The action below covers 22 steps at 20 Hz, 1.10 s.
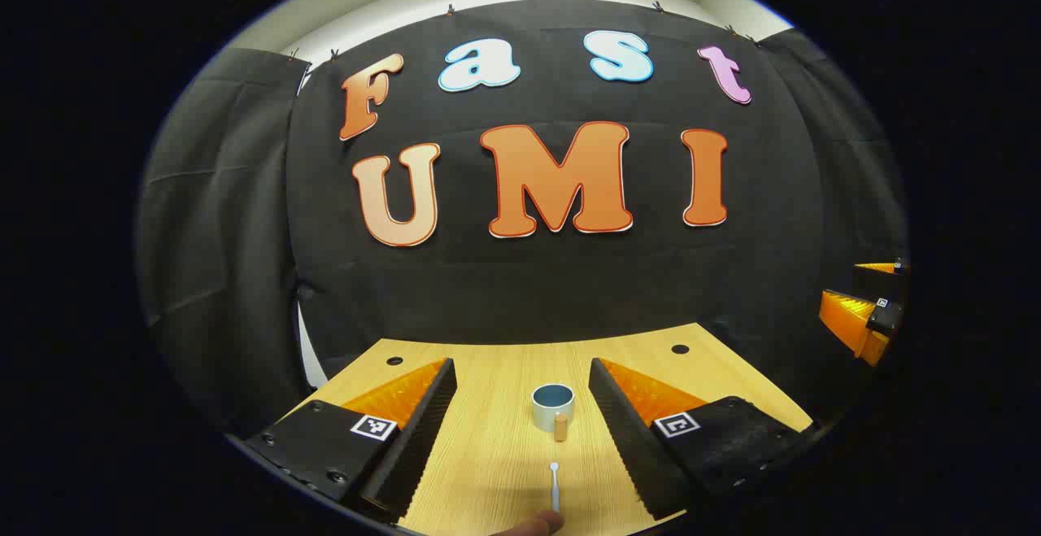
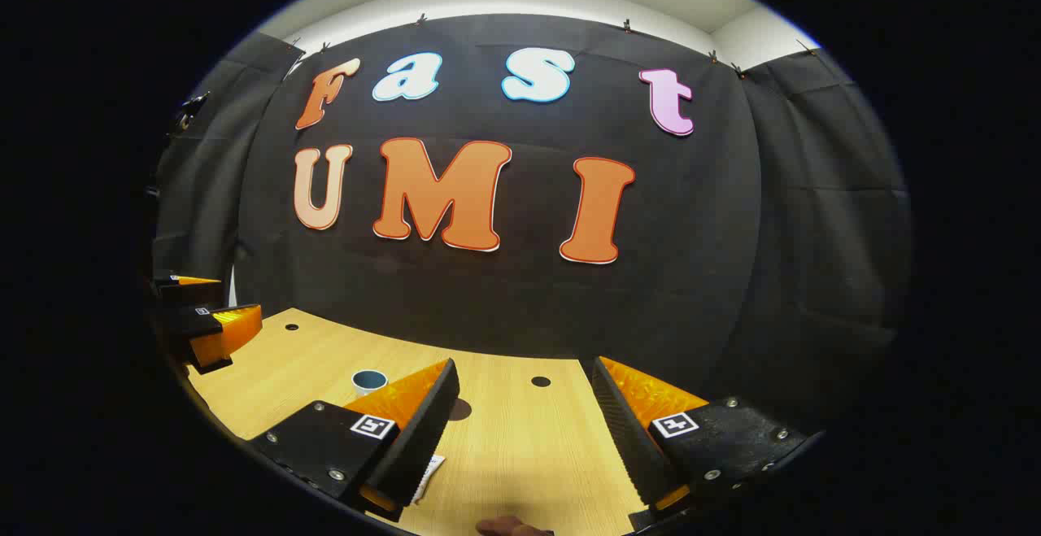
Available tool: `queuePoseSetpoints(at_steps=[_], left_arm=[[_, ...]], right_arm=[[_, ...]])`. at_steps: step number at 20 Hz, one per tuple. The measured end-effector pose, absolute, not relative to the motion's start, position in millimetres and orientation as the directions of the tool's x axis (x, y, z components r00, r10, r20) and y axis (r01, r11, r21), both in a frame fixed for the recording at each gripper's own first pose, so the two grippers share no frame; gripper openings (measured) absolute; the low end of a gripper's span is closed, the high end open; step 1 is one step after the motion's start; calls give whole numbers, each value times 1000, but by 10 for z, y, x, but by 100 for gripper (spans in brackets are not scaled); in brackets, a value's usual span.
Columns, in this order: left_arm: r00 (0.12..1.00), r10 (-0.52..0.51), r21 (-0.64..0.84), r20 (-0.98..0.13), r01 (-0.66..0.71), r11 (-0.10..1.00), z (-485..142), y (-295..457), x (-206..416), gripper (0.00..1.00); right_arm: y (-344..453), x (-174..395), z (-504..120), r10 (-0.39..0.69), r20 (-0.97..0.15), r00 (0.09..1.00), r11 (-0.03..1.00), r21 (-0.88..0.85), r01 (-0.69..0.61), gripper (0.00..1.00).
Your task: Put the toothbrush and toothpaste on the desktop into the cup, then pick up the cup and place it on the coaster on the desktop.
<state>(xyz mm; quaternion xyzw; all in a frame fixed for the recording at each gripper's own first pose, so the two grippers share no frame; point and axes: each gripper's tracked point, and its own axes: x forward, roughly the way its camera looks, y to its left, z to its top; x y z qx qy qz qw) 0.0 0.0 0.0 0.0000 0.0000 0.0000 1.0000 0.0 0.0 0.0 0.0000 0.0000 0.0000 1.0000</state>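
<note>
- The left gripper hangs above the table with its jaws spread wide and nothing between them. The wide spread looks like readiness for a first pick, not a grip on anything.
- Straight ahead, framed between its two fingers, a white toothbrush lies flat on the wood, its length running along the gripper's own line. Aimed this way, the fingers would close across the narrow handle, which I judge to be the reason for the heading.
- At the bottom edge of the left gripper view, a fingertip of the person's hand touches the near end of the toothbrush.
- Just beyond the brush head stands a small tan tube-like object, possibly the toothpaste; it is too small to be sure. It sits right against the near side of the cup.
- The cup stands upright, mouth open, empty as far as can be seen, so nothing has gone in yet.
- The right gripper also hangs wide open and empty, well apart to the side, facing bare wood; the cup lies off to its left.
- A white, paper-like edge peeks out under its left finger; I cannot tell what it is.
- I cannot pick out the coaster.
</note>
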Motion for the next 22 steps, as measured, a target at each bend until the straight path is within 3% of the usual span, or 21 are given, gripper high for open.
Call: queuePoseSetpoints(at_steps=[14, 22], left_arm=[[999, -30, -5, -35, 30, 1000, -112, 75, 274, 99], [968, -96, 19, -230, 103, 995, -1182, -156, 538, 99]], right_arm=[[277, 186, -61, 13, -33, 999, 1000, -28, -13, 99], [370, 247, -516, 9, -152, 988, 1000, -19, -12, 99]])
